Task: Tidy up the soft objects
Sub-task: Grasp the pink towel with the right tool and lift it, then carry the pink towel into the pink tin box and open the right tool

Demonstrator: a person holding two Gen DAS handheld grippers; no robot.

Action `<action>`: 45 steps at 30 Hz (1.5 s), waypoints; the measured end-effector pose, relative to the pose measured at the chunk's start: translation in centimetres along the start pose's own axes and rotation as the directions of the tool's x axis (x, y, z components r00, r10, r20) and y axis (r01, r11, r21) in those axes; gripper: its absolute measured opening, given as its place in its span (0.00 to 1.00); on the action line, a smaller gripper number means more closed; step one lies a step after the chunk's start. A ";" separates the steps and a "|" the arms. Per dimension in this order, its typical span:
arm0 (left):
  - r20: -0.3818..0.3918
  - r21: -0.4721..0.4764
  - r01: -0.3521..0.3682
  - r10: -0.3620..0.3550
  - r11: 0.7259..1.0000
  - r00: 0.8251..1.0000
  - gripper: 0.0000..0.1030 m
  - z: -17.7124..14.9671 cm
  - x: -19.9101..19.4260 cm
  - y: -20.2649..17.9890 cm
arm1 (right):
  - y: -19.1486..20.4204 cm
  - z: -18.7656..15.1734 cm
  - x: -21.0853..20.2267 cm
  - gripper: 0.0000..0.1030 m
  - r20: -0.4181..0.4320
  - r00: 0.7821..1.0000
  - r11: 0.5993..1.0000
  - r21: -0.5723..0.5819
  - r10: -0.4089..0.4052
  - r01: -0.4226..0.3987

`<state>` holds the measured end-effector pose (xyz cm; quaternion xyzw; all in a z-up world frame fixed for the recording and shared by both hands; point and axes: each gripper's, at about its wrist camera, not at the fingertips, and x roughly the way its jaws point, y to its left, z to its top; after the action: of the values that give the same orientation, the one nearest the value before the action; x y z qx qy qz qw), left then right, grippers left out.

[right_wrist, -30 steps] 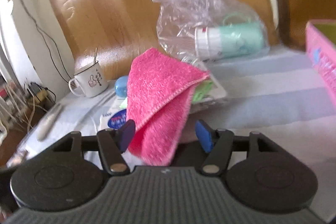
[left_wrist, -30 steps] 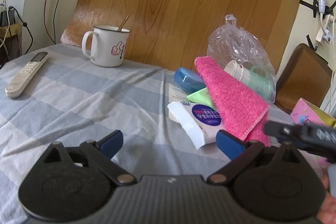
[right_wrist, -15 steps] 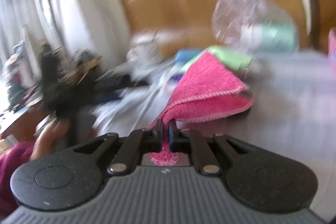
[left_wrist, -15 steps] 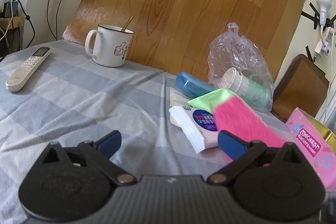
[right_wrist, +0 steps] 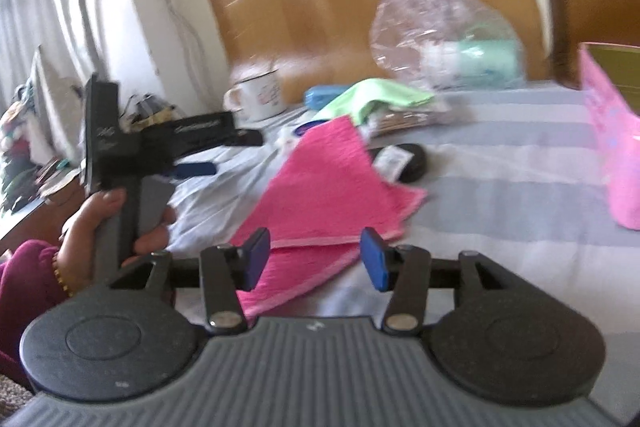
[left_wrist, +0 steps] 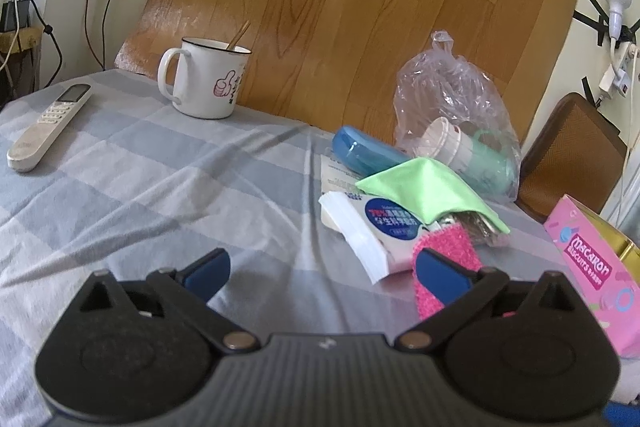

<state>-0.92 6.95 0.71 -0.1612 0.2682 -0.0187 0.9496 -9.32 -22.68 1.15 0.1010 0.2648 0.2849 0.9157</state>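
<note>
Pink cloth [right_wrist: 336, 179] lies folded on the checked tablecloth [right_wrist: 500, 195], its near edge running between the fingers of the right gripper [right_wrist: 316, 259]. Those jaws have just been opening and now stand apart, the pads clear of the fabric, so the cloth looks set down loose in the open space in front of the pile. Just beyond the fingertips sit a dark flat case [right_wrist: 400, 163] and, farther off, a green cloth [right_wrist: 372, 99] draped over a foil packet, likely the next soft thing to sort. Beyond those are a plastic bag [right_wrist: 436, 39] with a bottle inside and a mug [right_wrist: 260, 95]; a pink box [right_wrist: 612, 147] stands off to the right of the fingers. The left gripper [left_wrist: 320, 267] hangs with fingers wide apart and nothing between them, the cloth's end showing behind its right finger, a tissue pack [left_wrist: 372, 231] just ahead.
</note>
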 end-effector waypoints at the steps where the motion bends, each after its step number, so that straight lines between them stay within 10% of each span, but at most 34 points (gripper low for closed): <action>1: -0.002 0.000 0.001 -0.001 1.000 1.000 1.00 0.0 0.1 0.0 | -0.4 0.0 -0.3 0.52 0.010 1.000 1.000 0.010 -0.014 0.014; 17: -0.002 0.051 0.063 -0.063 0.997 0.998 0.99 -0.2 -0.1 -0.8 | 0.8 1.1 3.2 0.63 -0.034 0.999 0.998 -0.061 -0.010 0.008; 23: -0.002 0.061 0.100 -0.100 0.993 0.995 0.99 -0.2 -0.2 -0.9 | 3.4 -0.1 4.6 0.20 -0.077 0.997 0.984 -0.181 -0.023 0.009; 34: -0.147 0.042 0.236 -0.227 0.971 0.963 0.97 -0.9 -0.5 -2.8 | 3.7 -0.5 4.6 0.29 -0.069 0.997 0.980 -0.198 -0.043 0.029; 39: -0.230 0.163 0.140 -0.100 0.977 0.968 0.70 -2.6 -0.9 -6.4 | 3.8 -0.8 3.9 0.38 -0.066 0.997 0.979 -0.203 -0.027 0.013; 45: -0.322 0.092 0.282 -0.240 0.955 0.916 0.21 -2.5 -1.2 -9.2 | 3.9 -1.2 3.1 0.12 -0.025 1.000 0.977 -0.211 -0.009 0.004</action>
<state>-2.79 -2.33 2.16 -0.1254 0.3868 -0.1887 0.8939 -9.61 -17.69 0.08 -0.0014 0.2450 0.3098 0.9187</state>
